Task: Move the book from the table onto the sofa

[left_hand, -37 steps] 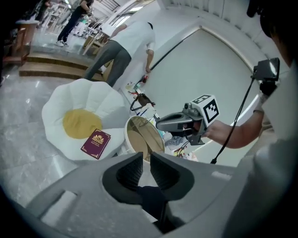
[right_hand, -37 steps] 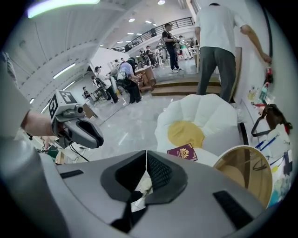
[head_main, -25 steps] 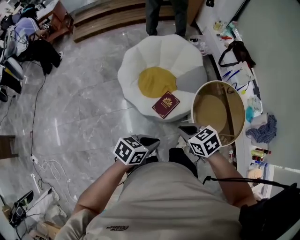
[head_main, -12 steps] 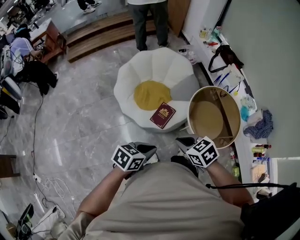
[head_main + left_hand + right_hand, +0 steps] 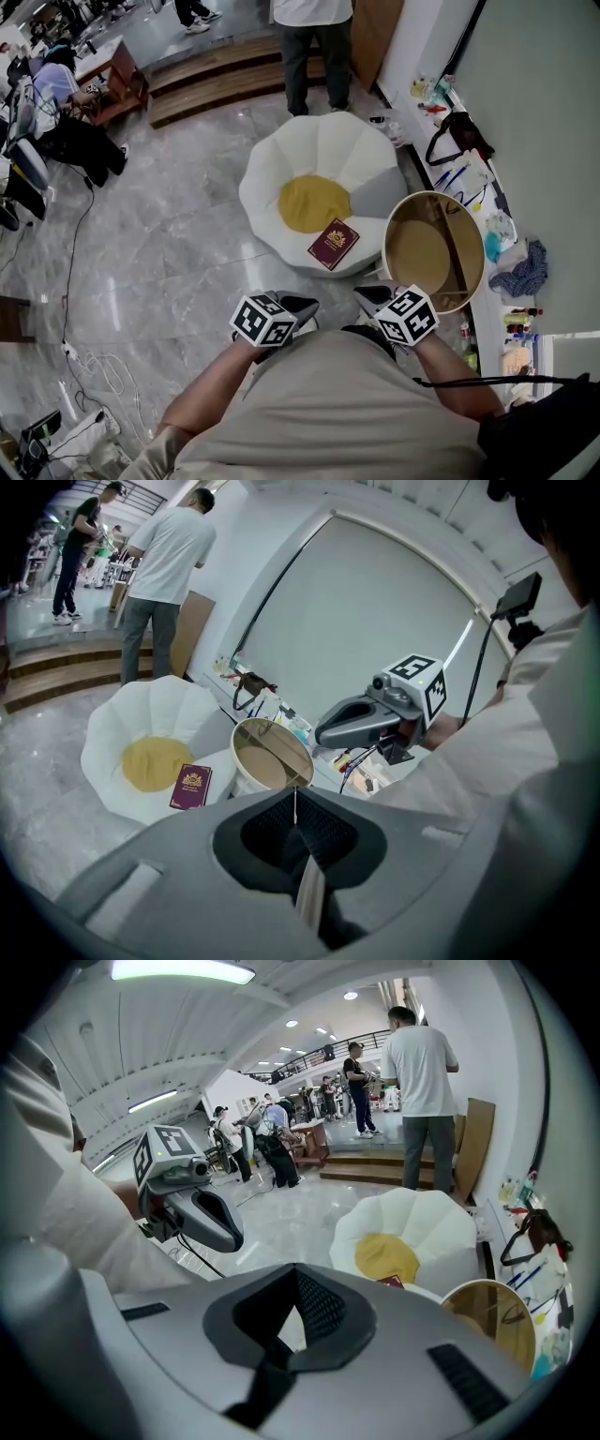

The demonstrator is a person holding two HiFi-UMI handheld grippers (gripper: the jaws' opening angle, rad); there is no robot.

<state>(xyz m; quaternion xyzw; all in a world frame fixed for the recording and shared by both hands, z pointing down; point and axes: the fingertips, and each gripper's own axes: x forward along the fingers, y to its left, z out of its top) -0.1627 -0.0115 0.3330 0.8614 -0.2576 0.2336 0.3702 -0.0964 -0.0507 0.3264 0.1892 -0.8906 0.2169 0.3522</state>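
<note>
A maroon book (image 5: 334, 244) with a gold crest lies flat on the front lobe of the white flower-shaped sofa (image 5: 281, 178), beside its yellow centre. The round wooden-rimmed table (image 5: 469, 234) stands to the right of the sofa, its top bare. My left gripper (image 5: 307, 303) and right gripper (image 5: 367, 292) hover close to the person's chest, short of the sofa, both shut and holding nothing. In the left gripper view, the book (image 5: 191, 787), the table (image 5: 272, 755) and the right gripper (image 5: 366, 724) show beyond the shut jaws. In the right gripper view, a corner of the book (image 5: 390, 1282) peeks over the jaws.
A person (image 5: 314, 37) stands just behind the sofa, by the wooden steps (image 5: 211, 80). A cluttered white ledge (image 5: 483, 178) runs along the right wall. Cables (image 5: 89, 361) lie on the grey marble floor at the left, and desks and chairs (image 5: 47, 103) fill the far left.
Both grippers have drawn back a little from the sofa toward the person's body. The book has stayed where it lies on the sofa.
</note>
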